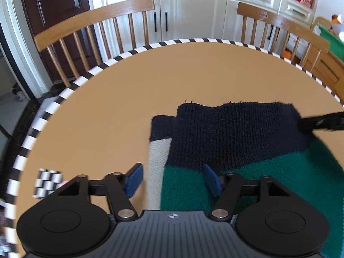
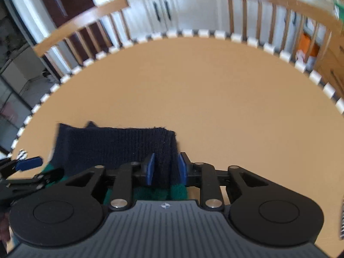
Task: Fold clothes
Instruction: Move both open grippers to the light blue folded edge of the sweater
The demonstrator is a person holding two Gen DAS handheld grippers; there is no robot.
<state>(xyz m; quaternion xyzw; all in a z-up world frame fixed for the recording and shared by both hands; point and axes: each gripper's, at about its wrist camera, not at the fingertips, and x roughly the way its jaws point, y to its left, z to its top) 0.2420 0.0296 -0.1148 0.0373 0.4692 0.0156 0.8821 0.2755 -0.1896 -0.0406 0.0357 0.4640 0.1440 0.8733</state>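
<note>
A knit sweater [image 1: 236,142] in navy, green and cream lies folded on the tan table [image 1: 129,99]. Its navy ribbed hem faces away from me, and the green body is nearest. My left gripper [image 1: 172,178] is open above the sweater's left edge, its blue pads apart and holding nothing. My right gripper [image 2: 165,167] has its blue pads closed on the right corner of the navy hem [image 2: 120,144]. The right gripper's finger also shows at the right edge of the left wrist view [image 1: 322,121]. The left gripper shows at the left edge of the right wrist view [image 2: 28,164].
The table has a black-and-white checked rim [image 1: 193,40]. Two wooden spindle chairs [image 1: 96,32] stand behind it, before white cabinets [image 1: 193,6]. A small checkered marker [image 1: 48,182] lies on the table at my left. Bare tabletop lies beyond the sweater.
</note>
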